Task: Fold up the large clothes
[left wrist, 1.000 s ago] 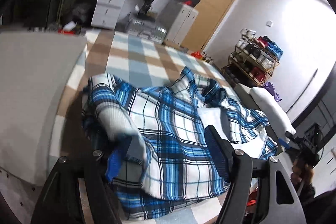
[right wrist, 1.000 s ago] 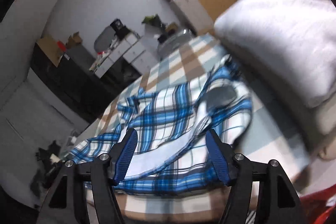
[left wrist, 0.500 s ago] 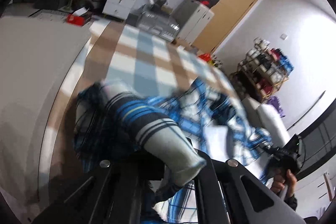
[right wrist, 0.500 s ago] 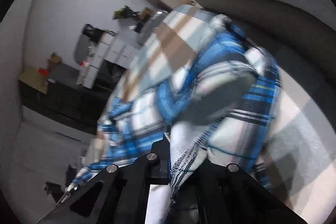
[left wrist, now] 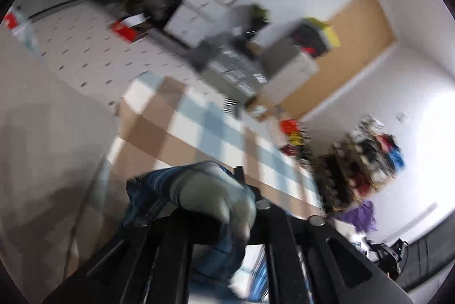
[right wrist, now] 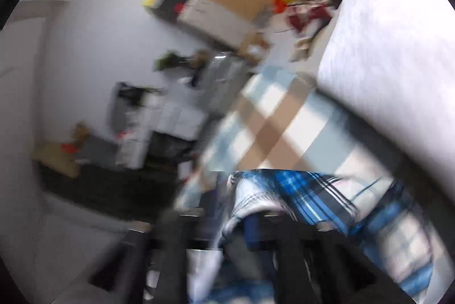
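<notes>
The blue and white plaid shirt is bunched between the jaws of my left gripper, which is shut on its grey ribbed cuff. In the right wrist view my right gripper is shut on the shirt's white-edged hem, and the plaid shirt hangs off to the right. Both views are blurred by motion. The shirt is lifted above the checked bed cover.
The checked bed cover stretches ahead in both views. A white pillow lies at the right. A grey pillow lies at the left. Drawers, a wooden door and a shoe rack stand beyond the bed.
Both grippers went from open over the flat shirt to shut on its cloth. They have since lifted it, and both views have swung up toward the room.
</notes>
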`<control>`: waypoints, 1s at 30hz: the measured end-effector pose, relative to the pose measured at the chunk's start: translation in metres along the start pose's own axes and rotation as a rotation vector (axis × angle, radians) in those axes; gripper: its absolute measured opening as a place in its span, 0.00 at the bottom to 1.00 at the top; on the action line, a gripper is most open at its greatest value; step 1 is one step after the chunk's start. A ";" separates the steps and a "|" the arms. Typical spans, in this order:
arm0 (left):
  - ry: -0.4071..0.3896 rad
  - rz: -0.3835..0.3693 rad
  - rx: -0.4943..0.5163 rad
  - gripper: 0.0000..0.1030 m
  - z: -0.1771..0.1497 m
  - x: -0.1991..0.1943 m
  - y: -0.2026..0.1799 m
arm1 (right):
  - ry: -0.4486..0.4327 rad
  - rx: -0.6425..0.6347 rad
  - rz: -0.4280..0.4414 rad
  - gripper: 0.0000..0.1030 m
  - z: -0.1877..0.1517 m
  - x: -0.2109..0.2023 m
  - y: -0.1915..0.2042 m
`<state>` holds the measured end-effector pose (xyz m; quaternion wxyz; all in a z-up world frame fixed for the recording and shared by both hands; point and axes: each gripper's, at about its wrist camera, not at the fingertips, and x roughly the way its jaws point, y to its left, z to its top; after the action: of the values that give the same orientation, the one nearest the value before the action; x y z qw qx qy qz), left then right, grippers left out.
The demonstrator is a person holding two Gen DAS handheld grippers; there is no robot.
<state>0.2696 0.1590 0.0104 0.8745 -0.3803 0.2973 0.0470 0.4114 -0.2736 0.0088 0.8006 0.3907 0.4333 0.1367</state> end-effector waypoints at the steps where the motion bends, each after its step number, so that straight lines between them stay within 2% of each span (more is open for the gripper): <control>1: 0.028 0.053 -0.007 0.36 0.003 0.011 0.006 | 0.058 -0.074 -0.060 0.82 0.004 0.018 0.005; 2: 0.063 0.109 -0.007 0.44 0.001 0.019 0.012 | 0.117 -0.128 -0.130 0.79 0.003 0.029 0.008; 3: 0.076 0.121 0.001 0.44 -0.004 0.018 0.014 | 0.156 -0.170 -0.169 0.75 -0.001 0.033 0.009; 4: 0.092 0.104 0.039 0.44 -0.011 0.014 0.013 | 0.172 -0.222 -0.168 0.73 -0.008 0.030 0.013; 6: 0.108 0.087 0.134 0.47 -0.028 -0.003 0.010 | 0.156 -0.401 -0.134 0.72 -0.033 0.007 0.022; 7: 0.107 0.118 0.189 0.57 -0.042 -0.014 0.008 | 0.132 -0.496 -0.152 0.73 -0.046 -0.007 0.024; 8: 0.105 0.156 0.228 0.62 -0.052 -0.020 0.007 | 0.102 -0.568 -0.201 0.74 -0.058 -0.017 0.024; 10: 0.124 0.234 0.304 0.62 -0.073 -0.026 0.007 | 0.076 -0.666 -0.290 0.76 -0.078 -0.028 0.018; 12: 0.193 0.302 0.361 0.62 -0.094 -0.022 0.011 | 0.099 -0.699 -0.336 0.76 -0.090 -0.032 0.006; 14: 0.260 0.323 0.389 0.62 -0.112 -0.015 0.014 | 0.124 -0.679 -0.378 0.76 -0.097 -0.034 -0.011; 17: 0.271 0.355 0.436 0.62 -0.128 -0.012 0.016 | 0.167 -0.620 -0.403 0.76 -0.102 -0.031 -0.032; 21: 0.272 0.329 0.427 0.61 -0.135 -0.012 0.021 | 0.206 -0.619 -0.436 0.76 -0.111 -0.023 -0.047; 22: 0.259 0.316 0.442 0.45 -0.138 -0.014 0.019 | 0.211 -0.618 -0.437 0.76 -0.113 -0.020 -0.049; 23: 0.256 0.302 0.455 0.19 -0.133 -0.017 0.017 | 0.227 -0.629 -0.439 0.73 -0.116 -0.016 -0.051; 24: 0.263 0.282 0.470 0.06 -0.133 -0.018 0.014 | 0.229 -0.645 -0.440 0.51 -0.119 -0.014 -0.050; 25: 0.246 0.268 0.493 0.01 -0.135 -0.022 0.011 | 0.239 -0.688 -0.452 0.34 -0.123 -0.009 -0.048; 26: 0.216 0.264 0.512 0.01 -0.133 -0.025 0.005 | 0.227 -0.713 -0.460 0.09 -0.125 -0.011 -0.045; 28: 0.184 0.228 0.521 0.00 -0.131 -0.038 0.001 | 0.185 -0.718 -0.429 0.04 -0.125 -0.019 -0.041; 30: 0.152 0.167 0.487 0.00 -0.123 -0.052 0.000 | 0.091 -0.726 -0.326 0.03 -0.124 -0.046 -0.030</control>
<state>0.1674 0.0811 -0.0260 0.9086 -0.1353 0.3948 0.0174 0.2820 -0.2563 -0.0262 0.8777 0.0020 0.4483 0.1693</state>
